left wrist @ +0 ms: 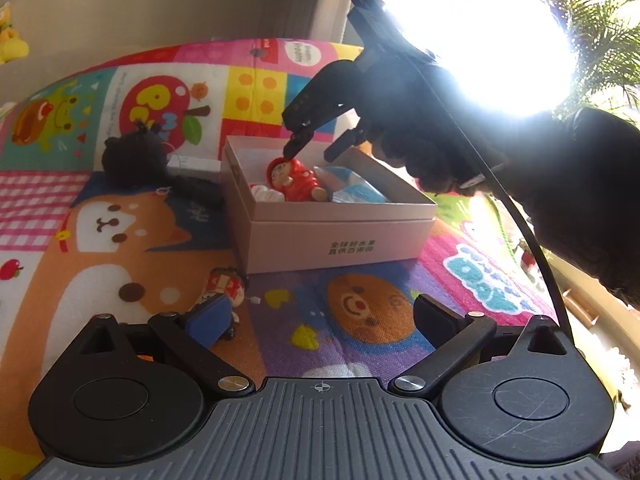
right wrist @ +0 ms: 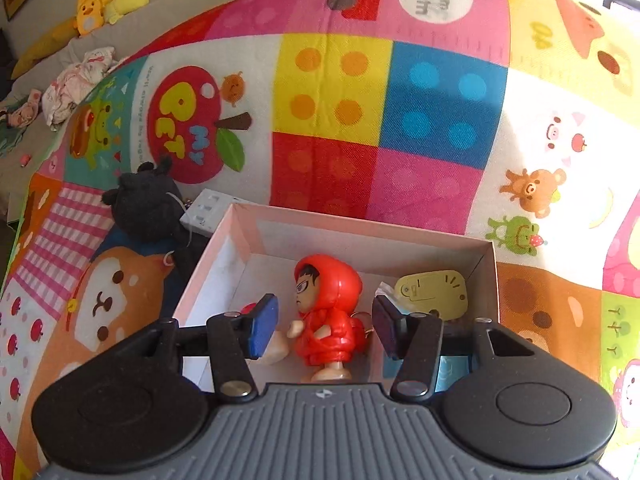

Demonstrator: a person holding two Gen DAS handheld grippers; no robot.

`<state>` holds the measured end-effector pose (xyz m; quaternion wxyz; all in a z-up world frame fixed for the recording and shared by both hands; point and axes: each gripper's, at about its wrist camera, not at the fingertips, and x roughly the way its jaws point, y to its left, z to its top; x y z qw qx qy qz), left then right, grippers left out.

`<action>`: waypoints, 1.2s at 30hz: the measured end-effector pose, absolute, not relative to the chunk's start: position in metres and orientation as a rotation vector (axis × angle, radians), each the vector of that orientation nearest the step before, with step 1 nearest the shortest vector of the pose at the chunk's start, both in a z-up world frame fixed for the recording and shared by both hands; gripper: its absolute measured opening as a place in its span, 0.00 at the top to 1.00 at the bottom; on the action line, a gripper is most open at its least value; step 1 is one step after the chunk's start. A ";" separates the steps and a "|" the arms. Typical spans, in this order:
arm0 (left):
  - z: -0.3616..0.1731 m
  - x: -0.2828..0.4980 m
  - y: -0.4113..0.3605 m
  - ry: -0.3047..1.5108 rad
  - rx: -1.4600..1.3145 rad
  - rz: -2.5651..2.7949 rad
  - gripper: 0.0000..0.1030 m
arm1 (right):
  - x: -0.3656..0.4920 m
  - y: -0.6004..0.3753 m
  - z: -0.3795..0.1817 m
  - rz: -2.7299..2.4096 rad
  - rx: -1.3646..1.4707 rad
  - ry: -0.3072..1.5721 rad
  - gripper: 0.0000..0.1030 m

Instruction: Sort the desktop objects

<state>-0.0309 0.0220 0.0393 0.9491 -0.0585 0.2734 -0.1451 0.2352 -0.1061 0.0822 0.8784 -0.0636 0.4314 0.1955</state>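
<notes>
Nearest the left wrist camera, the left claw (left wrist: 324, 320) stands wide apart and empty, low over the patterned tabletop (left wrist: 360, 292), with a small toy figure in blue and red (left wrist: 222, 300) lying just beside its left finger. Beyond it sits the pink box (left wrist: 336, 236), and over the box hangs the right claw (right wrist: 324, 326), its pads parted on either side of the red hooded figure (right wrist: 326, 312) without touching it, so it grips nothing. That figure rests inside the box beside a blue packet (left wrist: 352, 188) and a yellow tag (right wrist: 432, 292); whether it stands or leans on its neighbours is hard to tell from either view. The step in hand looks like the drop-off of the red figure, with the claw free of it. Farther left, a black plush toy (right wrist: 148, 204) and a white block (right wrist: 206, 212) lie outside the box. The next move likely calls for lifting the right claw clear, then closing the left on the nearby figure.
</notes>
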 end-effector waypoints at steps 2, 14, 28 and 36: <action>0.045 -0.041 0.029 0.535 -0.094 -0.277 0.01 | 0.203 -0.105 0.091 0.483 -0.154 0.850 0.49; 0.038 -0.059 0.076 0.601 -0.063 -0.063 0.01 | 0.096 -0.052 0.057 0.742 -0.090 0.978 0.28; 0.019 -0.055 0.079 0.671 -0.107 -0.085 0.01 | 0.082 -0.040 0.056 0.756 -0.084 0.898 0.45; 0.012 -0.048 0.069 0.699 -0.128 -0.121 0.01 | 0.067 -0.099 0.117 0.786 0.040 0.734 0.45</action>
